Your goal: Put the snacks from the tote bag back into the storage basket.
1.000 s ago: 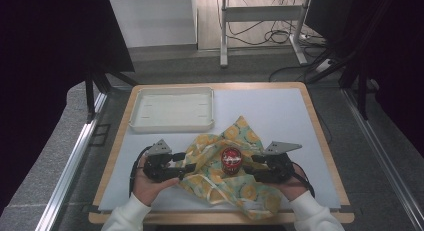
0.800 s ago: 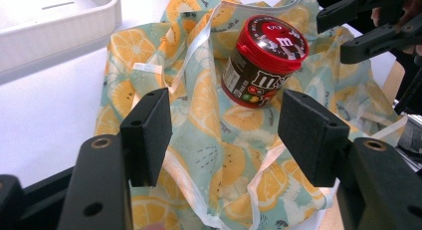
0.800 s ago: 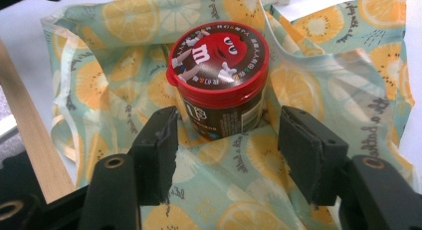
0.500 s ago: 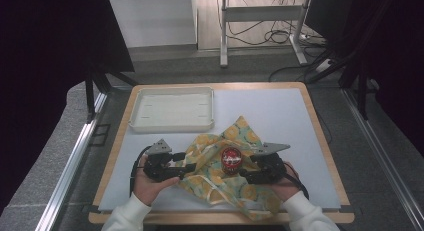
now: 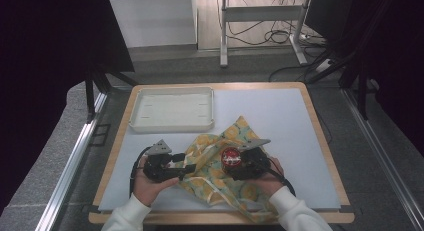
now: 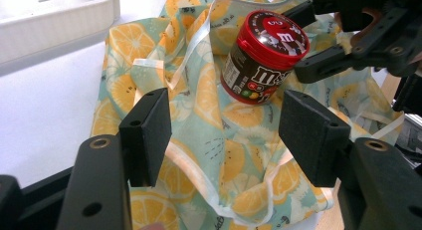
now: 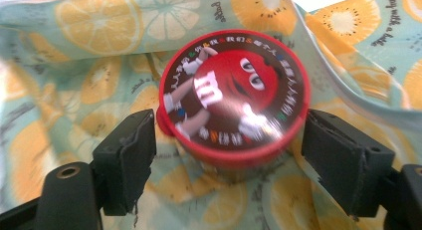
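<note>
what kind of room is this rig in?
Probably a lab or workshop, not a home: a wooden-edged work table on a metal frame, loose cables on the floor behind it, and dark curtains at the sides.

Jar [image 7: 234, 98] base hidden behind its lid, cloth [image 7: 74, 51] motion-blurred, cut by frame edges

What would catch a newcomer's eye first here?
The red-lidded M&M's jar stands on the lemon-print cloth bag near the table's front edge, between the right gripper's jaws, which have just been opening and stand clear of it. The left gripper waits open at the bag's left side.
</note>
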The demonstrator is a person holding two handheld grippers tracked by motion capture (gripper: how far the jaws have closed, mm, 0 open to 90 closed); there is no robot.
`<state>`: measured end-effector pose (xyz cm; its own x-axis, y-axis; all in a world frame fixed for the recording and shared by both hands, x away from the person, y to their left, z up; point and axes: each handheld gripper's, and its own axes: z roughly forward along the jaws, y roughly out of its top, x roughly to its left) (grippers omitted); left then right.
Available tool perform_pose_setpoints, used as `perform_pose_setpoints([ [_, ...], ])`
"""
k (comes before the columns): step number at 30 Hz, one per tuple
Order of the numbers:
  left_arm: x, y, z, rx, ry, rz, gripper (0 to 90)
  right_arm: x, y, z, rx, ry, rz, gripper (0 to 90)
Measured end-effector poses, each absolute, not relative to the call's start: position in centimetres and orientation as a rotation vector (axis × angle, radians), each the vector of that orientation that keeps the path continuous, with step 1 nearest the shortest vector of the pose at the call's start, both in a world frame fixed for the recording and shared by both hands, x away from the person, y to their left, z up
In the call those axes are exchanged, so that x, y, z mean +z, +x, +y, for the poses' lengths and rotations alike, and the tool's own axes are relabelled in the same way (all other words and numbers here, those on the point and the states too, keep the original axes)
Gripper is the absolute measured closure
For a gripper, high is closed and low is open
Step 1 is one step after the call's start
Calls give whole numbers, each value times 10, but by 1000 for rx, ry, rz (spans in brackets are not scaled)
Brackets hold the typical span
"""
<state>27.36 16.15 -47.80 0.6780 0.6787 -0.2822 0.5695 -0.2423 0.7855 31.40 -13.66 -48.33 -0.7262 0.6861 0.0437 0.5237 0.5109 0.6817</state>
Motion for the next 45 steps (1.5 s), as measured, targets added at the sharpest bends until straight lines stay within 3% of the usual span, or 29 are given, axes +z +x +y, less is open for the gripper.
perform_pose_setpoints([
  [19,-480,276,165,136,1920,976,382,-488,318,-125,971,1035,2492,255],
  [45,-480,278,170,125,1899,981,382,-457,302,-132,1159,930,2466,257],
])
